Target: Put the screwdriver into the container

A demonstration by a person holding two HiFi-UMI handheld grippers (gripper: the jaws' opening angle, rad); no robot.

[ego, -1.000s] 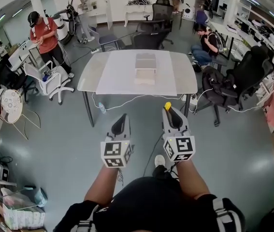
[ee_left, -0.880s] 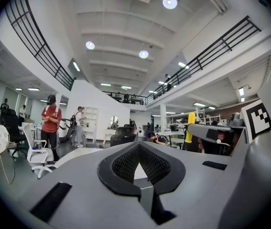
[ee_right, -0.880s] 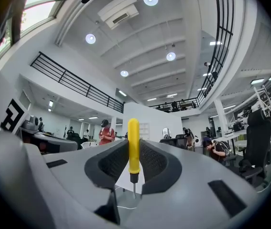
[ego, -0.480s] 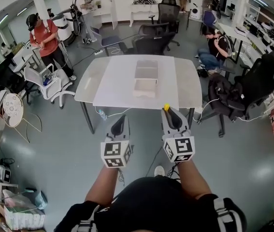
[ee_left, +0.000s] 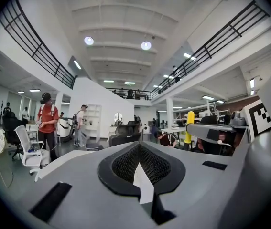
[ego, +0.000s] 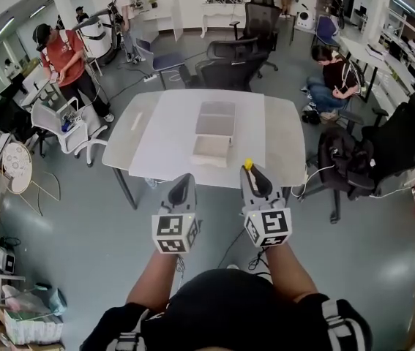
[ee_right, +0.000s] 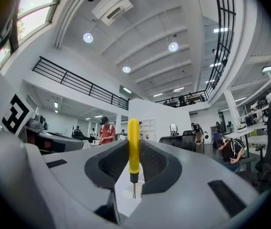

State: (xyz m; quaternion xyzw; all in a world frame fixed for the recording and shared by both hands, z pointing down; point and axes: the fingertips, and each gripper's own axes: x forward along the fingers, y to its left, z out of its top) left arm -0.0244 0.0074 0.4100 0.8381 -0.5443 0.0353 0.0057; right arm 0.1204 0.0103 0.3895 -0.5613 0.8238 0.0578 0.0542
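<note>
Screwdriver is clamped upright in right gripper, short of table. Left gripper is closed, empty. Grip sits low near shaft, so tool could be tipped or dropped. Container is prob. the nearer tray and could be overshot.

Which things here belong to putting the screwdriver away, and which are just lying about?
Job: yellow-handled screwdriver, clamped in the right gripper; white table; pale shallow rectangular container on it; greyer container behind.
Just about: black office chairs; white wheeled chair; person in red shirt; empty left gripper.
</note>
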